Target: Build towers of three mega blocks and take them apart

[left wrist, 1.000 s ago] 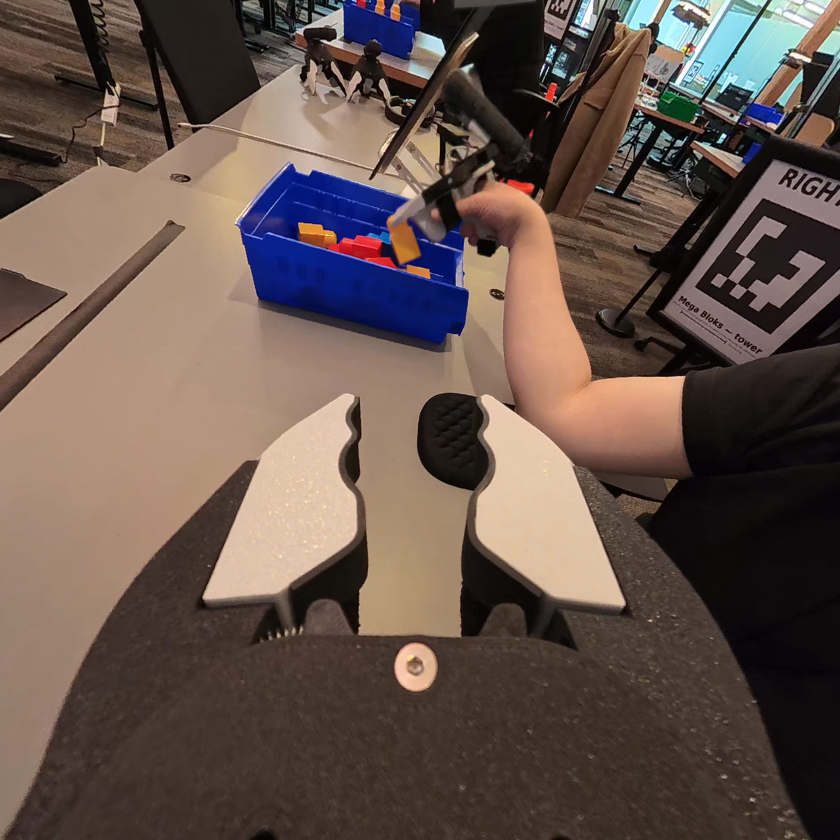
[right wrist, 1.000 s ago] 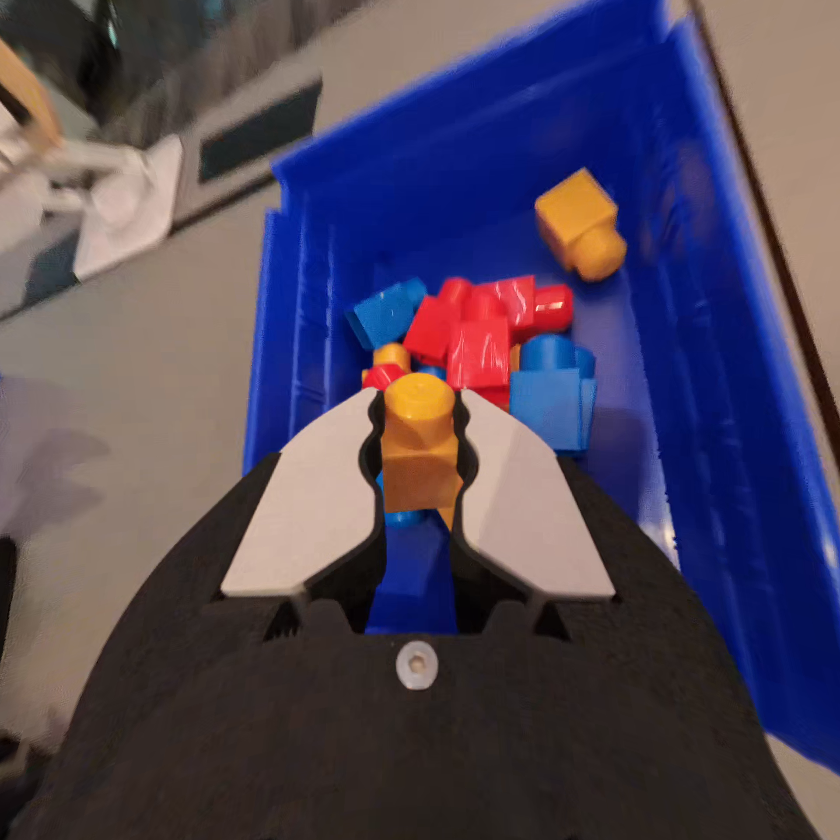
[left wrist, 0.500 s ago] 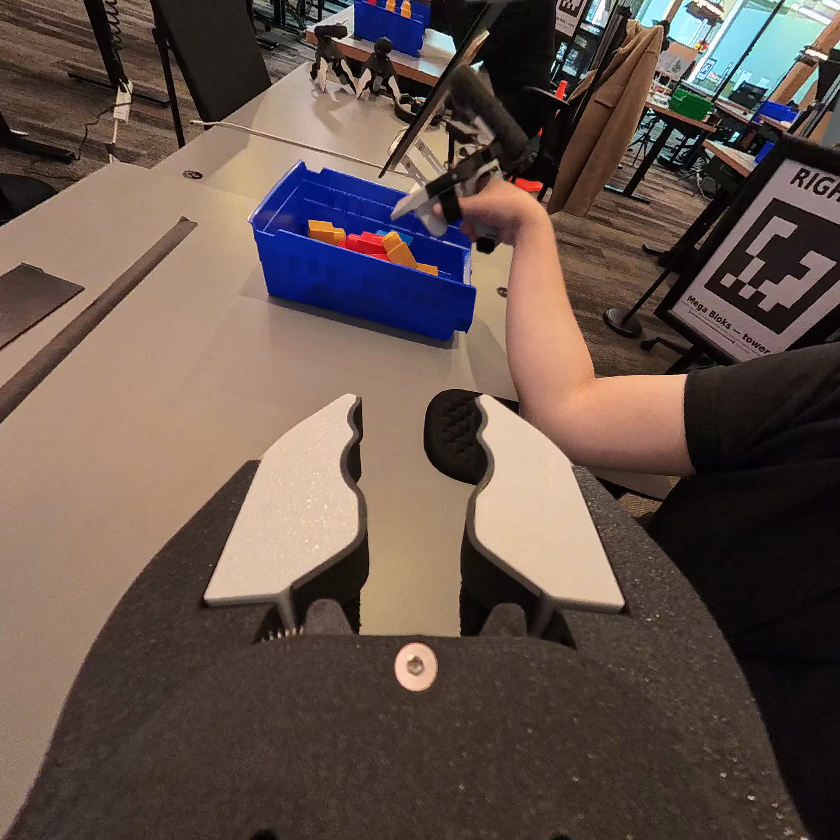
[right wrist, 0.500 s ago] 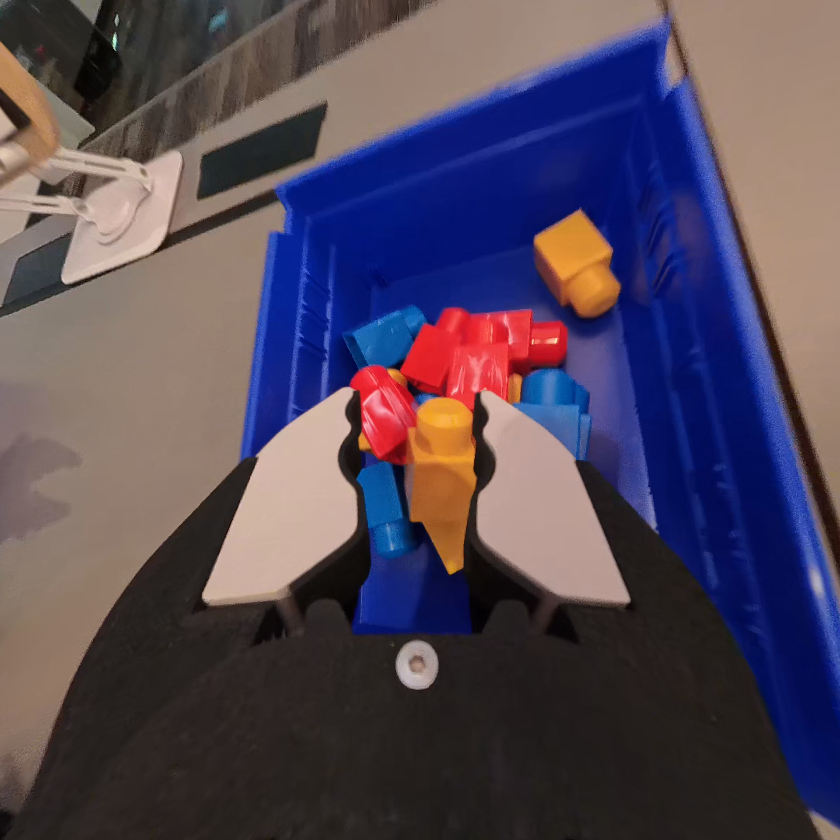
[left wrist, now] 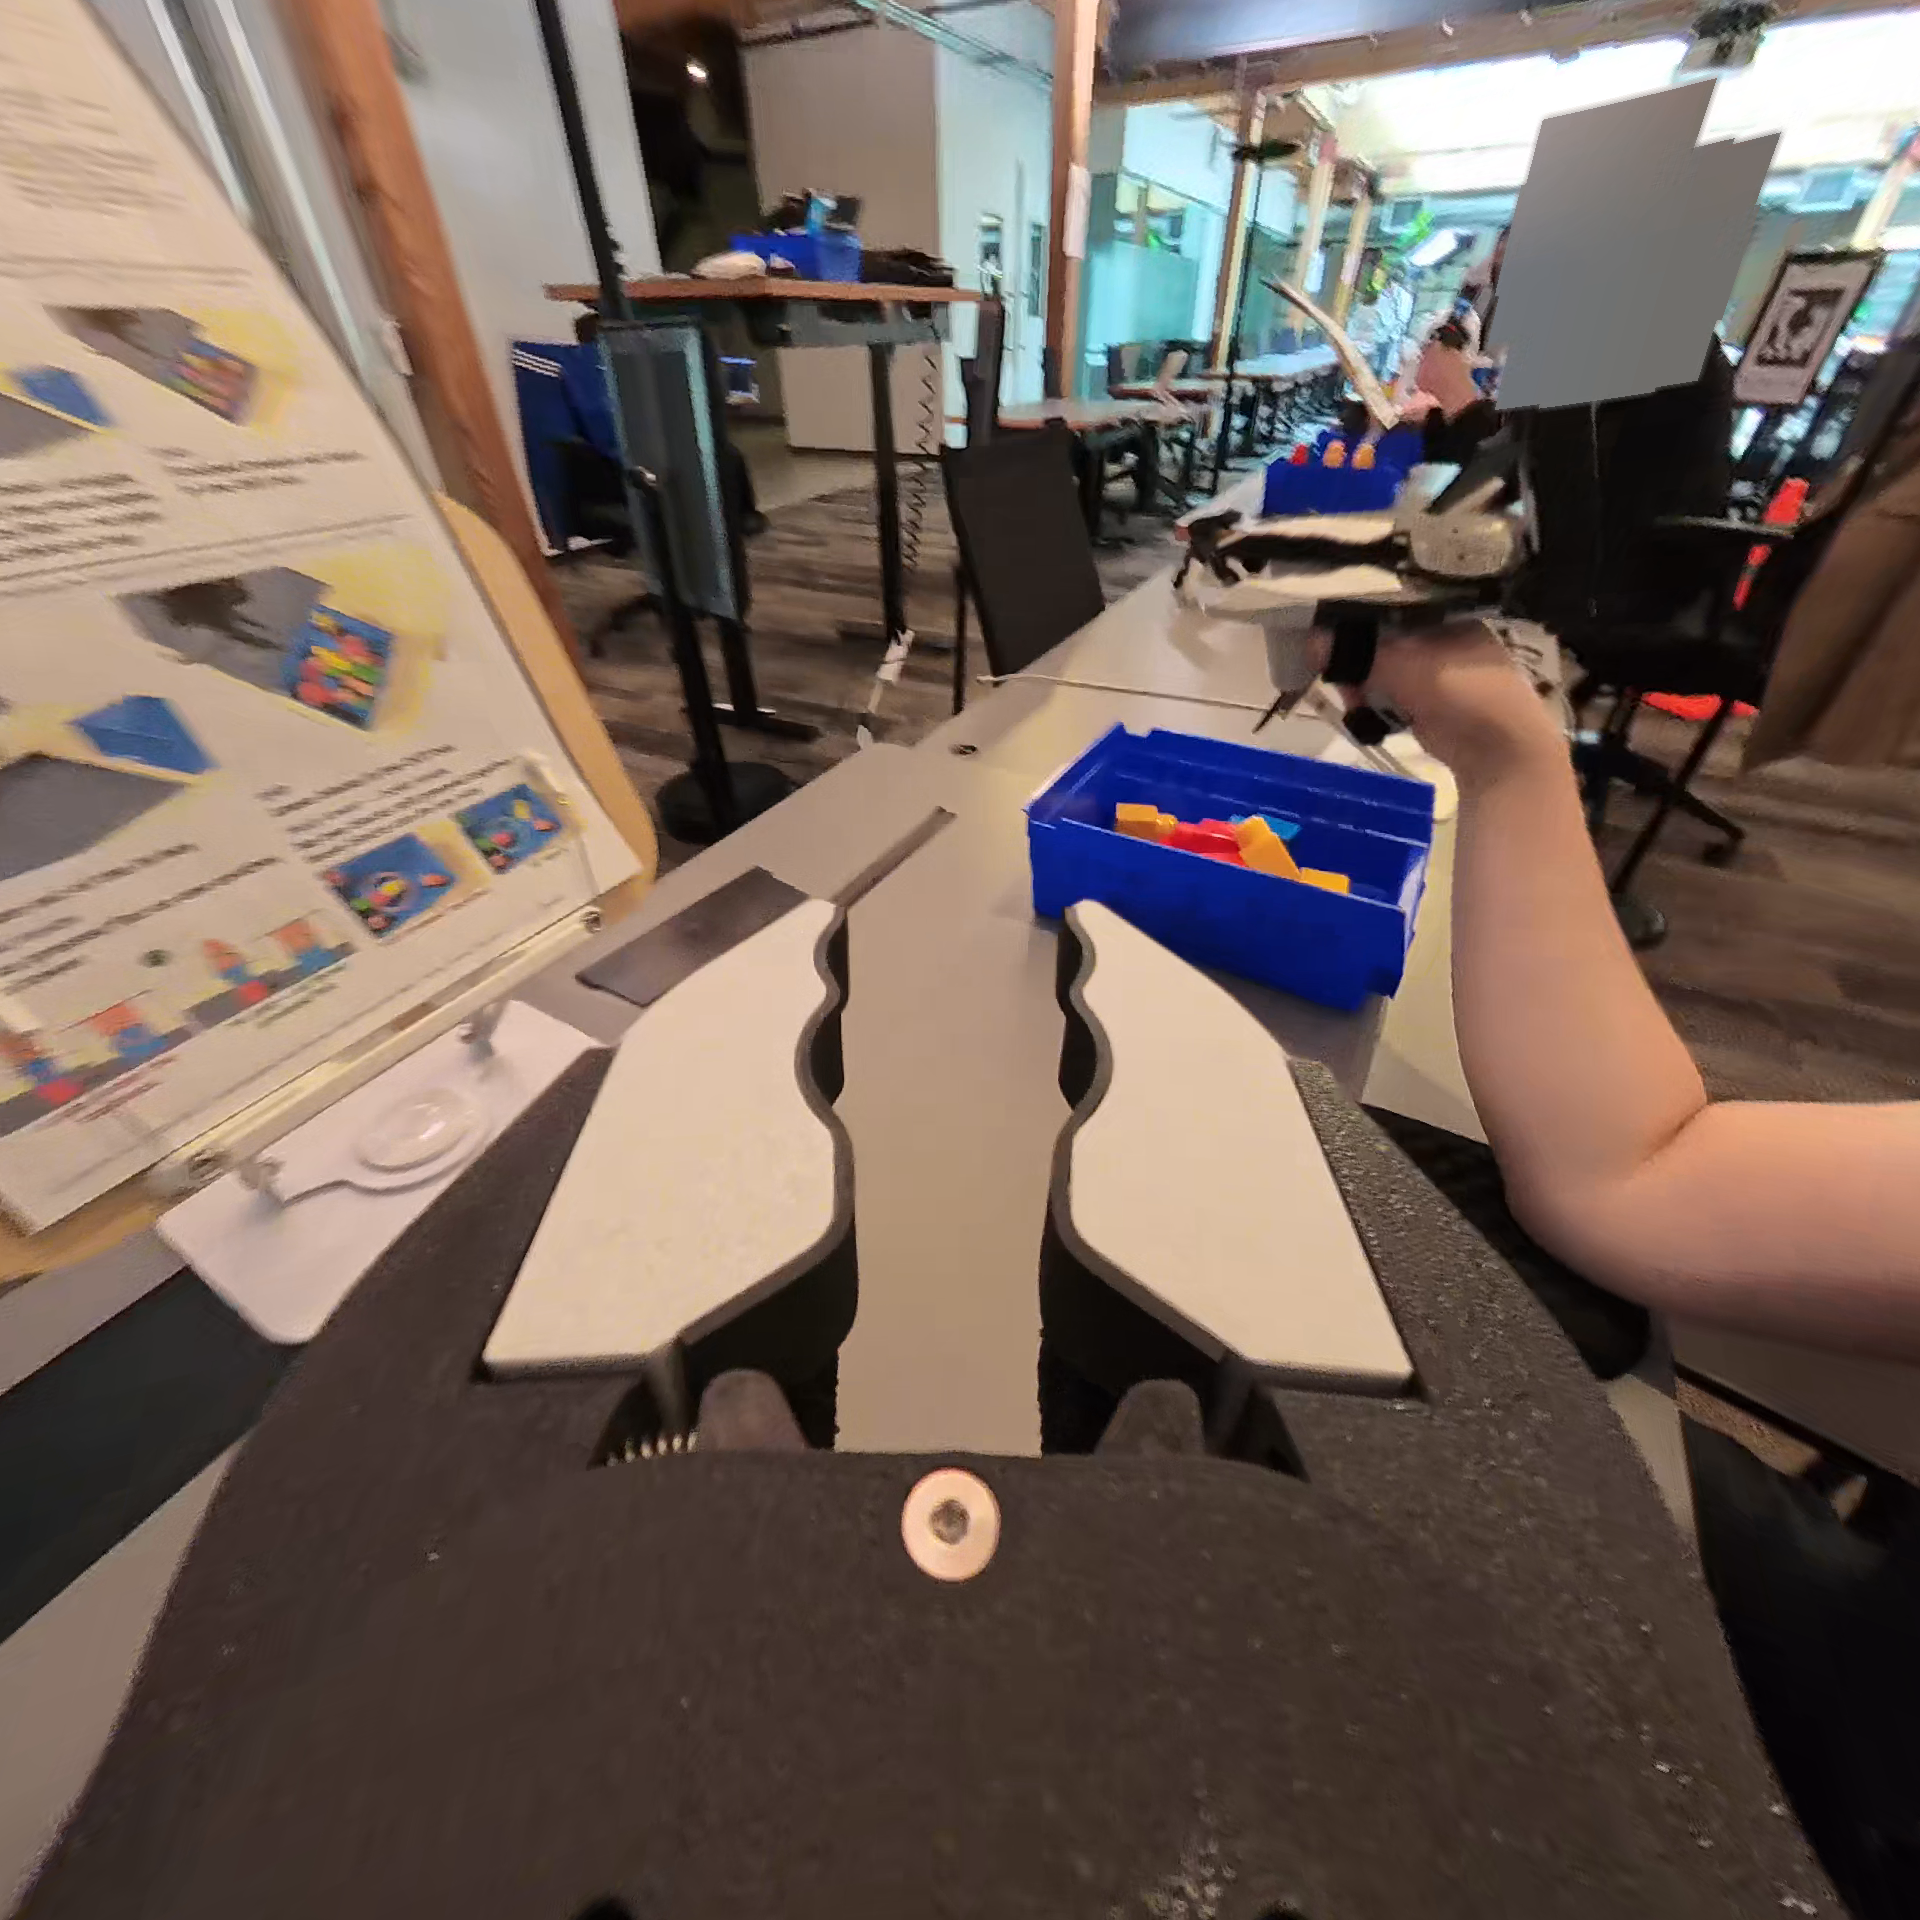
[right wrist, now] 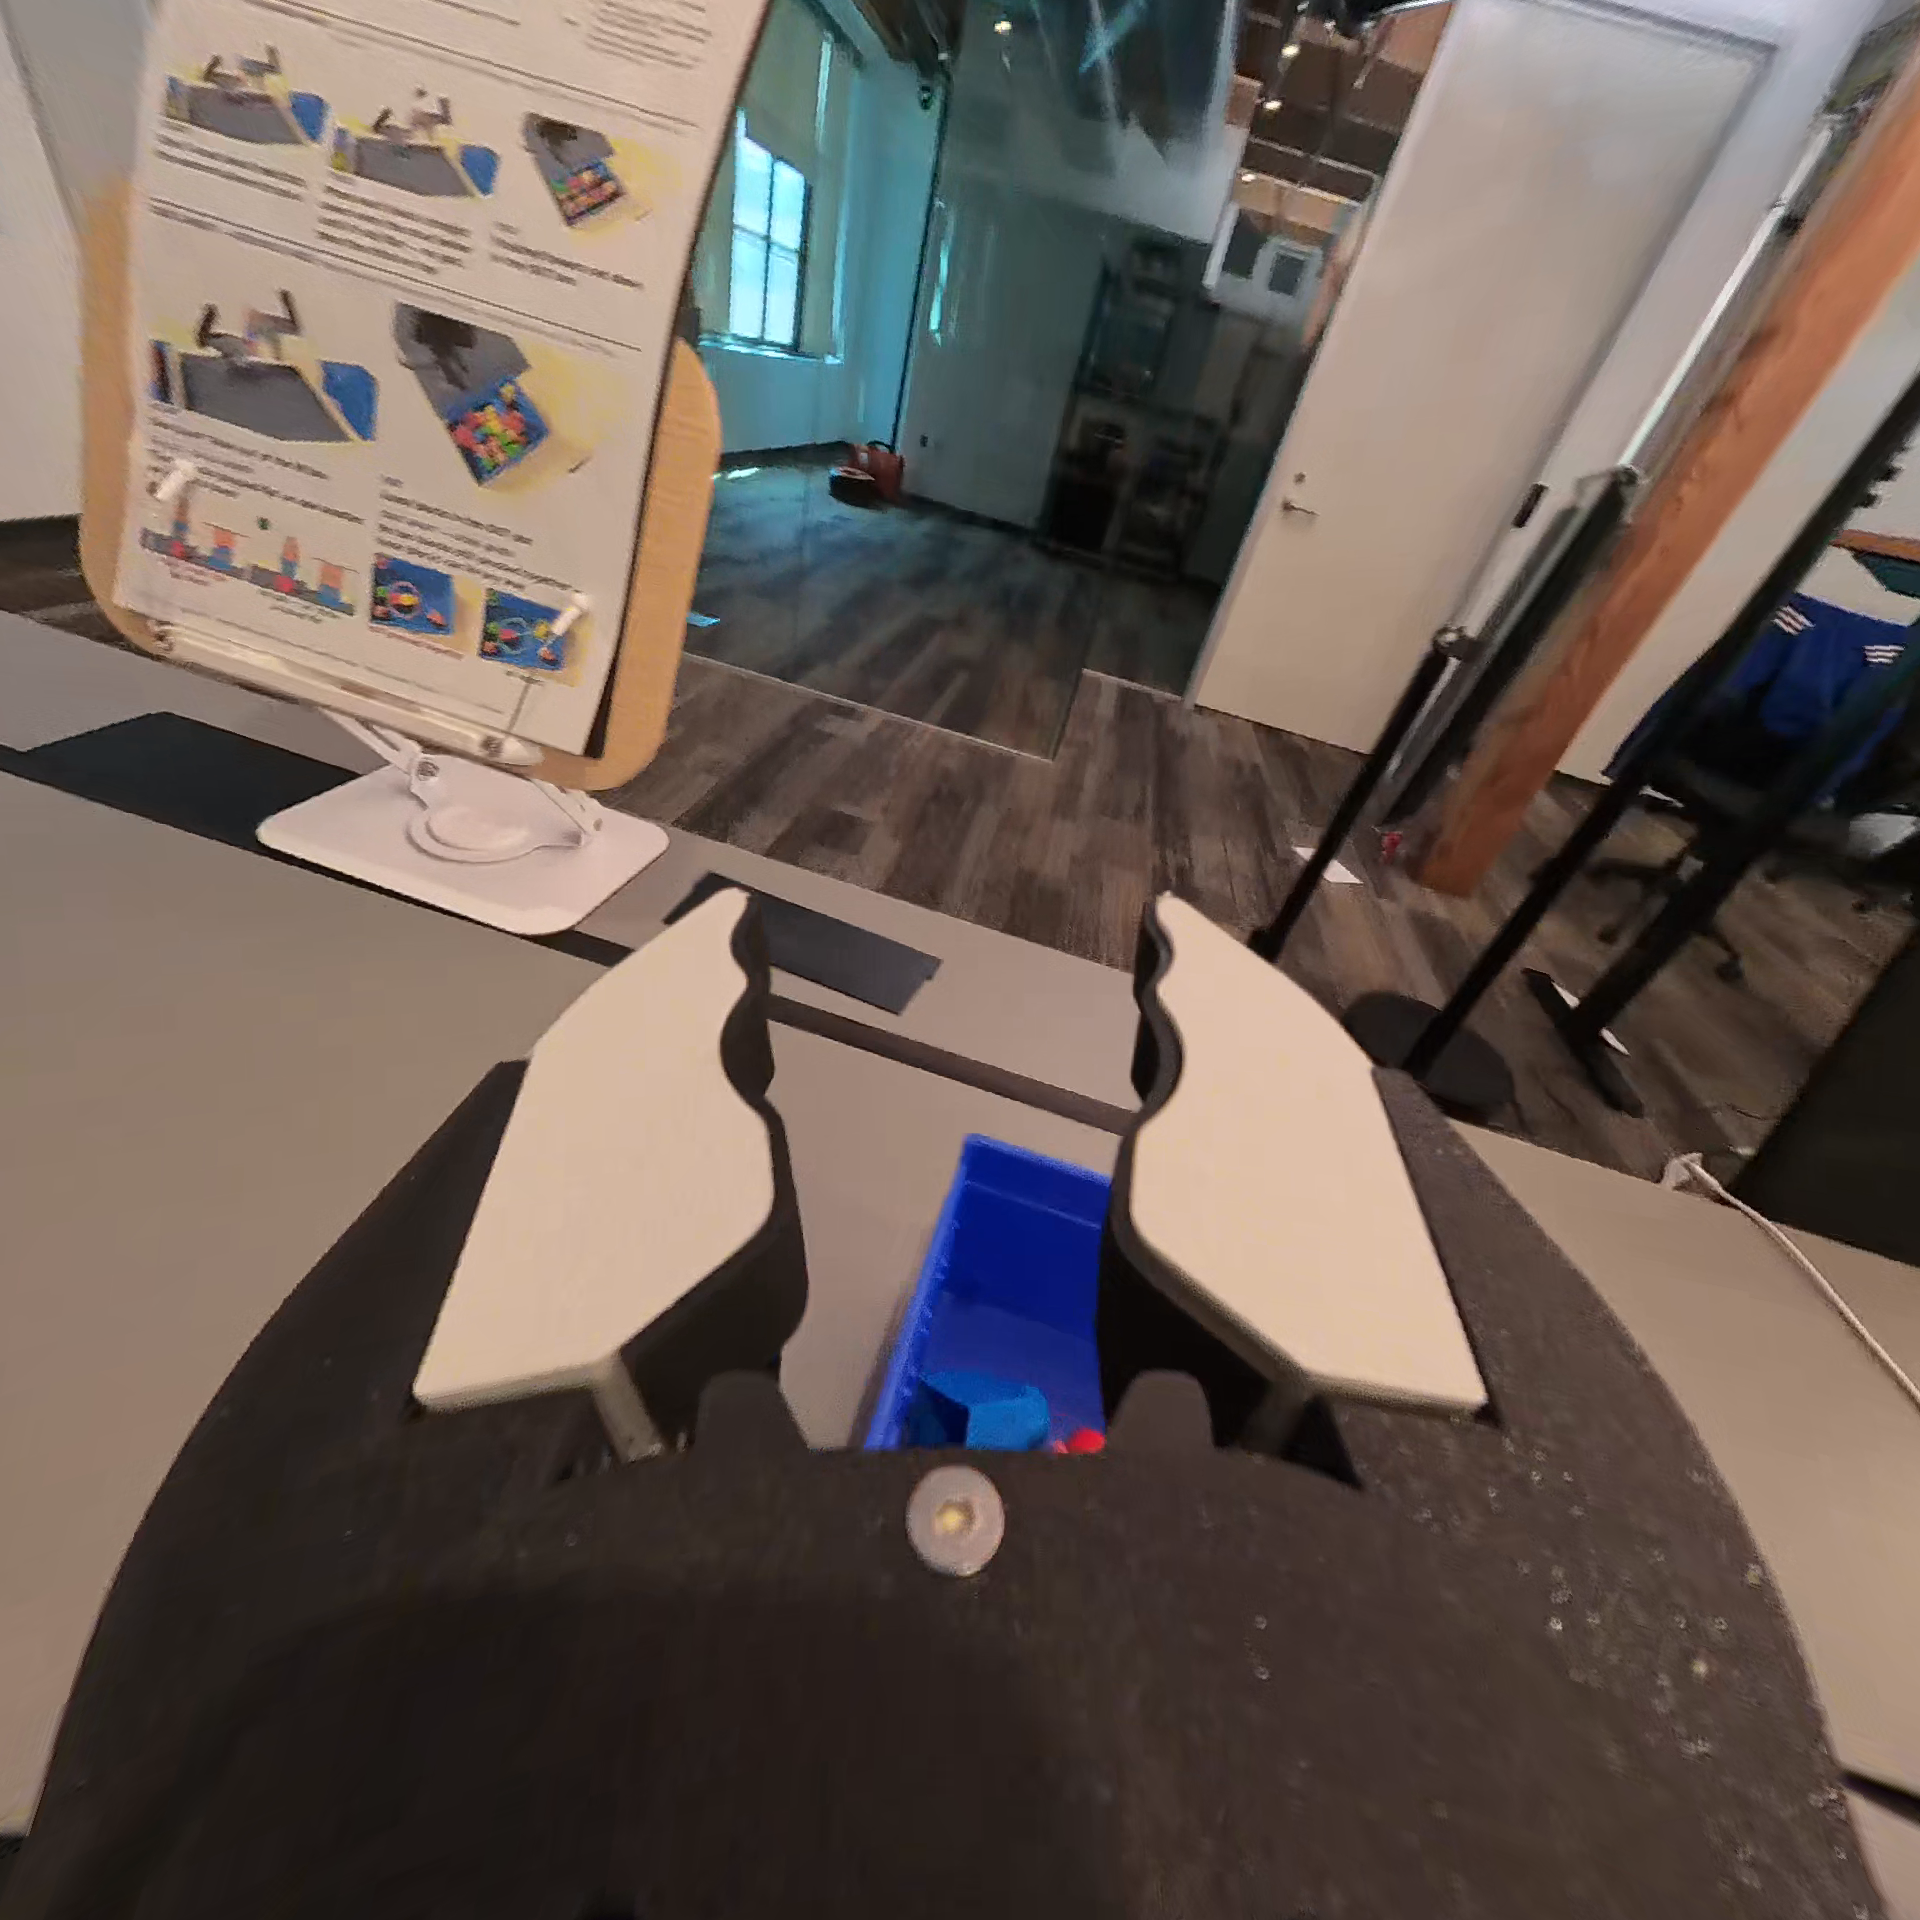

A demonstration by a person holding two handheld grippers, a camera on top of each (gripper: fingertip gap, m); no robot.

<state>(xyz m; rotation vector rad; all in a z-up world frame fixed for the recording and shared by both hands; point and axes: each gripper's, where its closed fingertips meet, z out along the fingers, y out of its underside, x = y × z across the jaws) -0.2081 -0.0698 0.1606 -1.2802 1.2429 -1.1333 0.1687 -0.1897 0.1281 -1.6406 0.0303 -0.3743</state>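
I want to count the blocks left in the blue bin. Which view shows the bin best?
The left wrist view: the whole blue bin shows, with its blocks piled inside. The right wrist view catches only a slice of it between the open right tongs.

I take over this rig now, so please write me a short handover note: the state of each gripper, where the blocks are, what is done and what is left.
Left gripper: open, empty, above the bare grey table.
Right gripper: open, empty, raised above the blue bin.
Blocks: yellow, red and blue mega blocks lie loose in the bin; none shows on the table.
Done: no tower stands in either view.
Left: probably pick three blocks from the bin, stack them on the table, then take the tower apart.
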